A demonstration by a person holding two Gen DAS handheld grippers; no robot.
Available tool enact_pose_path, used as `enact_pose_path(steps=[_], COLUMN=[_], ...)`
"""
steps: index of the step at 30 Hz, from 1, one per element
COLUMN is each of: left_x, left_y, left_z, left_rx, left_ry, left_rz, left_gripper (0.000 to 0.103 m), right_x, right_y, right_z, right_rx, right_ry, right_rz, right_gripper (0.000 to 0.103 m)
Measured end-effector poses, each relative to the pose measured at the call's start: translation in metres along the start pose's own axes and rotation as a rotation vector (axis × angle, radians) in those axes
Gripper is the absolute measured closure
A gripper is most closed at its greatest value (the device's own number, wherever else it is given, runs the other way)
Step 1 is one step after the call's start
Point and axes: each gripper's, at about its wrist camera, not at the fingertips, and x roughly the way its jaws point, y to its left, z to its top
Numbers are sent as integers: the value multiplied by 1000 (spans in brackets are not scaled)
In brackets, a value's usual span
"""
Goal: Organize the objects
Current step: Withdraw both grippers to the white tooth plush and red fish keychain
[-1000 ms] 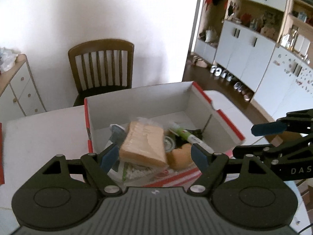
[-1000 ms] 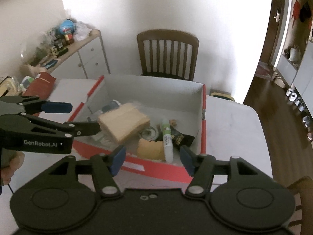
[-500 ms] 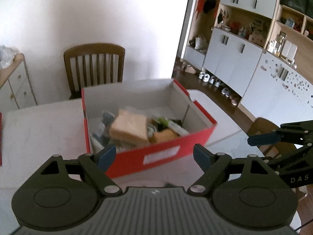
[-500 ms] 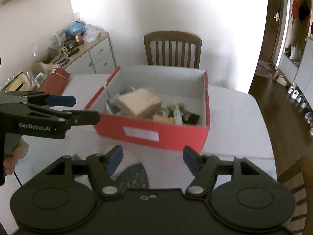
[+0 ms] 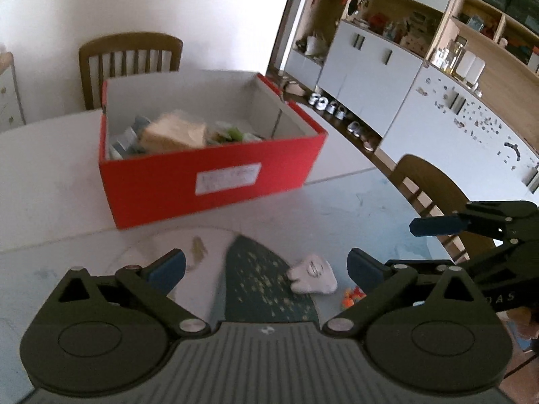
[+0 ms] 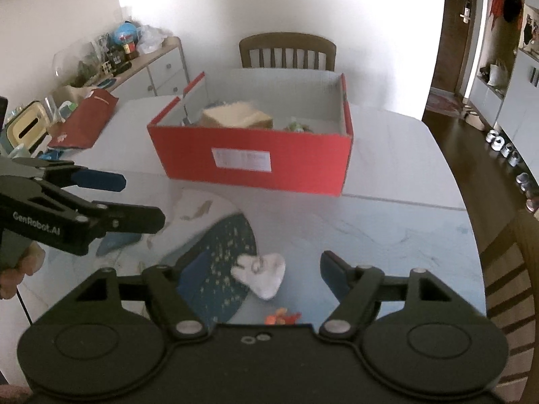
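left claw (image 5: 266, 267): jaws opening, nothing between them, aimed down at the worktop (image 5: 353, 208)
right claw (image 6: 262, 269): jaws opening, empty; the white toy (image 6: 261, 274) lies on the worktop just ahead, in line with the gap
white toy: loose on the near worktop, at the dark mat's (image 6: 219, 262) right edge, well short of the red box (image 6: 256, 155)
nearer claw: right, by my reading; from the left claw the toy sits right of centre
orange bits (image 6: 283, 318): near the toy, closer to the person
long axis: toy too lumpy and blurred to tell
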Motion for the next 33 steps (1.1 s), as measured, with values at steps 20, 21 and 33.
enact_pose_path(steps=[20, 21, 33], left_x=[58, 62, 110], left_y=[-37, -40, -48], left_z=[-34, -34, -32], left_rx=[-10, -5, -26], left_ry=[50, 53, 161], left_rz=[-2, 4, 34], left_gripper=[0, 0, 0], right_x=[24, 26, 46], right_y=[-2, -2, -5], right_z=[-71, -72, -82], right_rx=[-53, -56, -89], right_ry=[81, 85, 115], right_rz=[-43, -43, -34], right_gripper=[28, 28, 28])
